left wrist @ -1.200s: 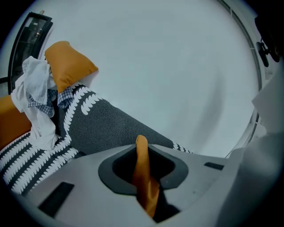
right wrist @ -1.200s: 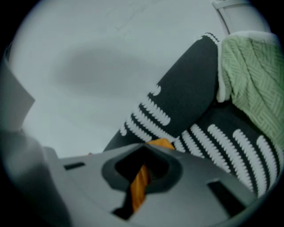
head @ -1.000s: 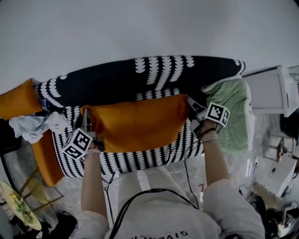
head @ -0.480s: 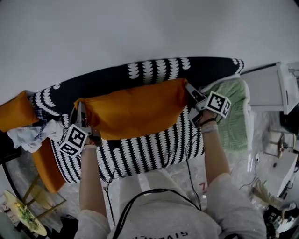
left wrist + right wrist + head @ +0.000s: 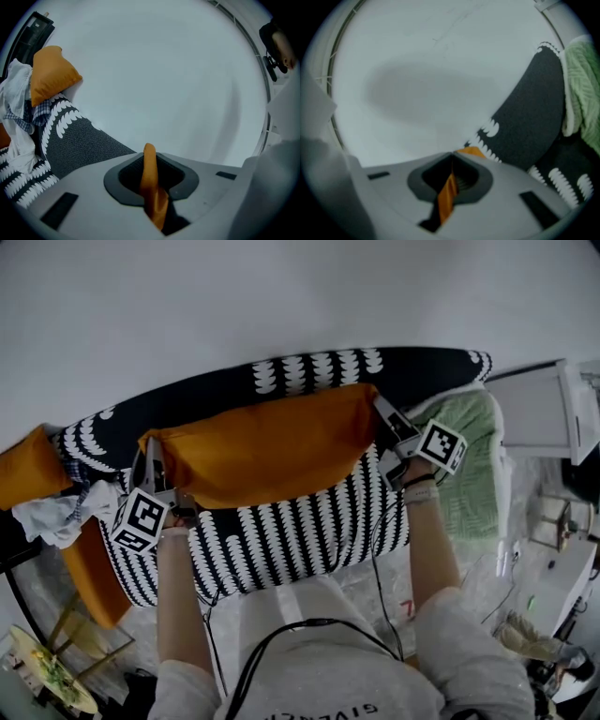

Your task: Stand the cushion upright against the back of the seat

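Observation:
A long orange cushion (image 5: 267,451) stands on edge across the black-and-white patterned seat (image 5: 281,540), its upper edge at the dark backrest (image 5: 206,395). My left gripper (image 5: 148,461) is shut on the cushion's left corner; orange fabric (image 5: 151,187) shows pinched between its jaws. My right gripper (image 5: 382,418) is shut on the right corner, with a strip of orange fabric (image 5: 447,193) between its jaws. Both grippers point toward the white wall behind the seat.
A second orange cushion (image 5: 28,470) and a heap of white and checked cloth (image 5: 61,512) lie at the seat's left end. A green knitted blanket (image 5: 473,474) drapes the right end. White furniture (image 5: 544,418) stands beyond it at the right.
Both grippers carried the orange cushion away from the seat's front toward the backrest and slightly up. More of the striped seat shows in front of the cushion.

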A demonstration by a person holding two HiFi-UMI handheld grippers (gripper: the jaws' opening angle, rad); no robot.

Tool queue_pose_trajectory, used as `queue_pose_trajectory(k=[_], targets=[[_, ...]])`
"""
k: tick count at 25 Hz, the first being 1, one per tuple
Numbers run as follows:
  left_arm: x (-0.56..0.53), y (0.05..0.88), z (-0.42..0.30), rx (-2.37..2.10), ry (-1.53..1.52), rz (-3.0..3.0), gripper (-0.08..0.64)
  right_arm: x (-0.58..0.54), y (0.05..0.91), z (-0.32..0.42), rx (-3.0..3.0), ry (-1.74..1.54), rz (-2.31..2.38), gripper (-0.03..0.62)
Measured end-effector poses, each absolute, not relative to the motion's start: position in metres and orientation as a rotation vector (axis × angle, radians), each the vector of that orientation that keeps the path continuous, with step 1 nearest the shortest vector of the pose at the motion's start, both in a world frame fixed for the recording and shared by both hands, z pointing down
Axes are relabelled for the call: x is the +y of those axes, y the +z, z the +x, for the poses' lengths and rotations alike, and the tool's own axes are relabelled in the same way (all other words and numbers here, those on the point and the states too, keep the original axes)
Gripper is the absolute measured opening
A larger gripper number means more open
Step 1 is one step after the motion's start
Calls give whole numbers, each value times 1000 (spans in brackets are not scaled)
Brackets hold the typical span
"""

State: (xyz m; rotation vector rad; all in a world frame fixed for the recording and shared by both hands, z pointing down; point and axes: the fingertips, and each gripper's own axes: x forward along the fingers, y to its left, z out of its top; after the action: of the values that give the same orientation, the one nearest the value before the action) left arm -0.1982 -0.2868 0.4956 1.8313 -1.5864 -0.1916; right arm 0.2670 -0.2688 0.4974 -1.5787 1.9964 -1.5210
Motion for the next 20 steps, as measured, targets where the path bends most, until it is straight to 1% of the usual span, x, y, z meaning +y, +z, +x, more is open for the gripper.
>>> queue_pose_trajectory(k=[7,12,20], targets=[[-291,498,-196,-1605,-191,1846,84,-272,504,276,1974,-1485,-1604,21],[-284,522,-197,-1641,-108,1825,84,-274,520,261,2112,-1457,-1612,21],[-286,535,-200,-1646,-32,1895,86,-276,536,250,2250,-1407,-1743,21]])
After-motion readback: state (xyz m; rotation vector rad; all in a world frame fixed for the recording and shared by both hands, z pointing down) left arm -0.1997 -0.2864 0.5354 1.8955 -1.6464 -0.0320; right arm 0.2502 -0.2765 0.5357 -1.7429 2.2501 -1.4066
